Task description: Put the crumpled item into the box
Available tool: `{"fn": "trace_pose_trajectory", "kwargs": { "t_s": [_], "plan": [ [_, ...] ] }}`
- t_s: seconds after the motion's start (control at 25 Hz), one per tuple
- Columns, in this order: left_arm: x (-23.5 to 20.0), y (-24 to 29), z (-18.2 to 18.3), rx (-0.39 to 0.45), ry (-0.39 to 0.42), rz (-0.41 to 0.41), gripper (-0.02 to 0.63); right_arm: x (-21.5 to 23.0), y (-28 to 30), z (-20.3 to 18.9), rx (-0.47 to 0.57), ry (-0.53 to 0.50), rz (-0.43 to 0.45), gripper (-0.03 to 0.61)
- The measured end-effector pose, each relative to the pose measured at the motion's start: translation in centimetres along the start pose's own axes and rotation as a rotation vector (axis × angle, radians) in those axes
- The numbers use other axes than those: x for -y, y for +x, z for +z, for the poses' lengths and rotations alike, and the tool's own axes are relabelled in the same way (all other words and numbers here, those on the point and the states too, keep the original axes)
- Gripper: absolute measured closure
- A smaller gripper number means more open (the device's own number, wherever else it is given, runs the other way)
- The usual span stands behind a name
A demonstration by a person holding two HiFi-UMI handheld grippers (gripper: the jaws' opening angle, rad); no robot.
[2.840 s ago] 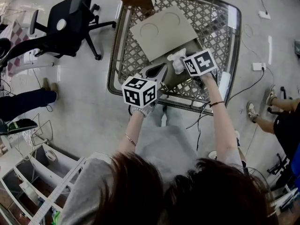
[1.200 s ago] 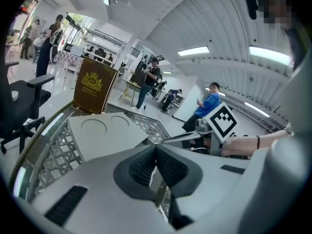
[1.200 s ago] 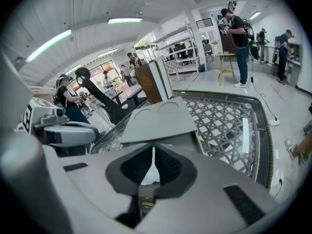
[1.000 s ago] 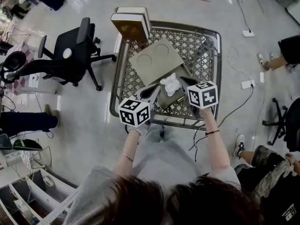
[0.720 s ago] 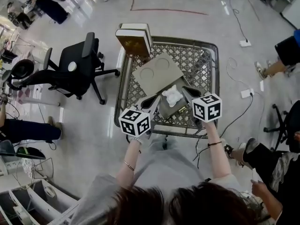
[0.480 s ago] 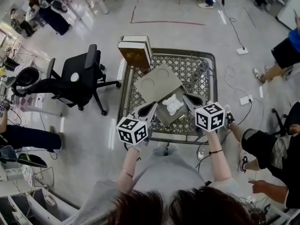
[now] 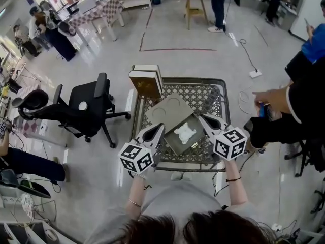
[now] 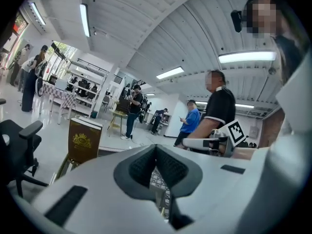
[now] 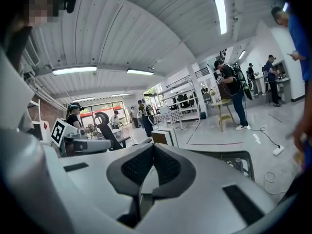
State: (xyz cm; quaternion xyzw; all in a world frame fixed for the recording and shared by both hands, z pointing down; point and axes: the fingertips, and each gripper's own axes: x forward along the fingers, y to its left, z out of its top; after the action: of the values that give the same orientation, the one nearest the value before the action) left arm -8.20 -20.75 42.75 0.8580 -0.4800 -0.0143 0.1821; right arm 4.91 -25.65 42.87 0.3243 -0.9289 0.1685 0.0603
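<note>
The white crumpled item (image 7: 184, 132) lies inside the open grey box (image 7: 172, 139), which stands in a wire cart (image 7: 217, 85). My left gripper (image 7: 161, 126) hangs at the box's left edge, shut and empty. On the box's right side my right gripper (image 7: 200, 117) is shut too, with nothing in it. Neither gripper touches the item. In the left gripper view the left gripper (image 8: 156, 148) has its pads together and points level across the room. The right gripper (image 9: 152, 148) in its own view looks the same.
A flat grey lid (image 7: 166, 108) with two round marks lies in the cart behind the box. A brown and white box (image 7: 145, 81) stands at the cart's far left corner. A black office chair (image 7: 86, 108) is to the left. A person's arm (image 7: 277, 99) reaches in from the right.
The crumpled item, up at the right gripper at first, now lies in the box. Both grippers have drawn back from it to the box's sides. The head view has risen.
</note>
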Motion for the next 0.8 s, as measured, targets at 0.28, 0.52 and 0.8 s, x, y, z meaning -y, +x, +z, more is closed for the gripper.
{"fn": "trace_pose_trajectory", "kwargs": {
  "t_s": [0.28,0.52,0.8],
  "plan": [
    [0.9,-1.1,3.1,0.04,0.076,-0.018,0.597,-0.8,-2.2,3.8,0.102,-0.02,-0.007,0.557],
    [1.1,-1.9,5.5,0.087,0.131,-0.013,0.597,-0.3,-4.5,6.9,0.194,-0.034,-0.043,0.557],
    [1.4,-3.2,8.9,0.126,0.217,-0.011,0.597,-0.1,-6.2,9.2,0.244,-0.083,-0.087,0.557]
  ]
}}
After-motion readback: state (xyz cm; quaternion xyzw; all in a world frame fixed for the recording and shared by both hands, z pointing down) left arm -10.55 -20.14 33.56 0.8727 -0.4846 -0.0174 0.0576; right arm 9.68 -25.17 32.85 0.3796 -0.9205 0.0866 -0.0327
